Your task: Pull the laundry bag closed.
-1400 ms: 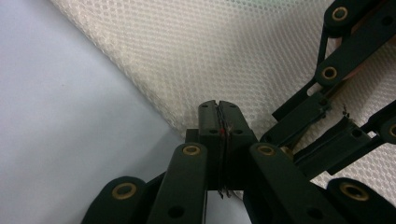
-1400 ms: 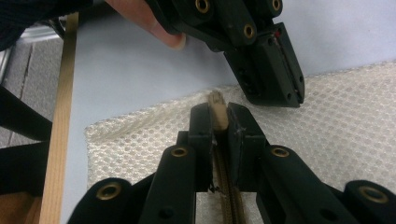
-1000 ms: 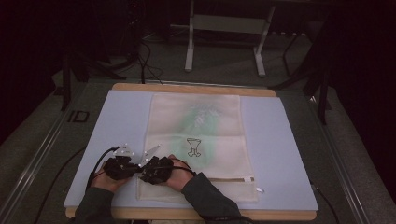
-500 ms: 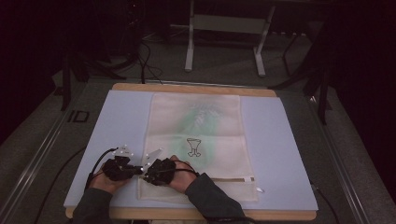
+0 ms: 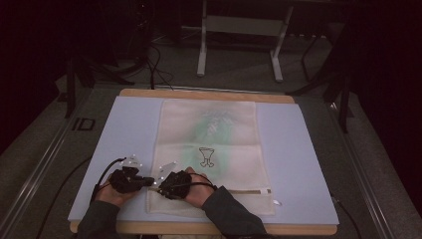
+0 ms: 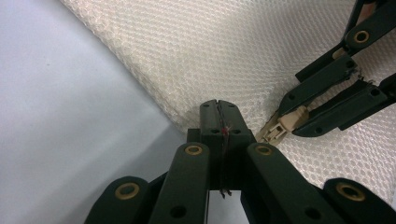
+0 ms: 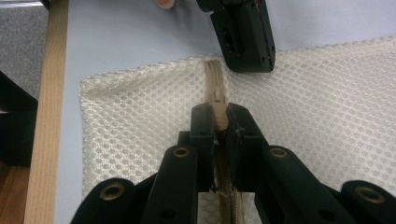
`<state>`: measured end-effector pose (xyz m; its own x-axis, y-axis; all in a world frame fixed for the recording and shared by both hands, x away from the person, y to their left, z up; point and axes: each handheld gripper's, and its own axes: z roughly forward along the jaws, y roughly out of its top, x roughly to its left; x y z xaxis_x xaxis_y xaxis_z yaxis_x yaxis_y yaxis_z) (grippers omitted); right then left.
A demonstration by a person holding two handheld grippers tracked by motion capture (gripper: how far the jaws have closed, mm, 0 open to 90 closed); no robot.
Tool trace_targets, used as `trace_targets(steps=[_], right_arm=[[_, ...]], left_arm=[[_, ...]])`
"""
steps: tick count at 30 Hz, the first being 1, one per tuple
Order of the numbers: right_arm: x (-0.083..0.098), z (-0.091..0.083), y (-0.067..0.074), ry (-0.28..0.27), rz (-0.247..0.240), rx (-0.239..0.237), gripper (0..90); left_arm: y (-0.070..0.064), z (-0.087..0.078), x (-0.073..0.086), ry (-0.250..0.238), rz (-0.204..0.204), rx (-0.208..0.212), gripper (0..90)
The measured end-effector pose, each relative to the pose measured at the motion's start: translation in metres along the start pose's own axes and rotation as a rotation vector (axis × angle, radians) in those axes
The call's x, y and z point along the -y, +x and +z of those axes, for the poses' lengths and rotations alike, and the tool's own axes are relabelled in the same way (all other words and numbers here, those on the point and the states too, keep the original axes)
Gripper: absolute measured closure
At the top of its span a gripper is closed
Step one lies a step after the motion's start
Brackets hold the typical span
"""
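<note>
A cream mesh bag with a green print lies flat on the pale blue mat. Its beige zipper runs along the near end. My left gripper is at the bag's near left corner, jaws shut on the bag's edge beside the zipper's end. Just to its right, my right gripper is shut on the beige zipper pull, which shows between its jaws. The left gripper view also catches the right gripper pinching the pull. Both hands rest low on the mat.
The mat lies on a wooden board whose edge runs close to the bag's corner. A white tag sticks out at the bag's near right. Metal stand legs rise on the dark floor beyond the table.
My right hand has edged a touch to the right along the zipper line. The left hand and the bag have stayed put.
</note>
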<state>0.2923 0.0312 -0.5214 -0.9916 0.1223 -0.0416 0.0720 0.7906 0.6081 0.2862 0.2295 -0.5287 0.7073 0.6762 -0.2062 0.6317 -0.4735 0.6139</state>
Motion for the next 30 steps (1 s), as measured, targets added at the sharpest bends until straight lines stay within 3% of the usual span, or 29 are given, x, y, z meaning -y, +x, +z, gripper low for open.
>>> trace_targets(steps=[5, 30], right_arm=[[0.002, -0.002, 0.002, 0.010, -0.005, 0.010, 82.1], [0.012, -0.015, 0.006, 0.043, -0.020, 0.041, 82.1]], left_arm=[[0.003, 0.000, 0.001, -0.007, -0.006, 0.017, 90.0], [0.004, 0.000, 0.001, -0.008, -0.005, 0.024, 90.0]])
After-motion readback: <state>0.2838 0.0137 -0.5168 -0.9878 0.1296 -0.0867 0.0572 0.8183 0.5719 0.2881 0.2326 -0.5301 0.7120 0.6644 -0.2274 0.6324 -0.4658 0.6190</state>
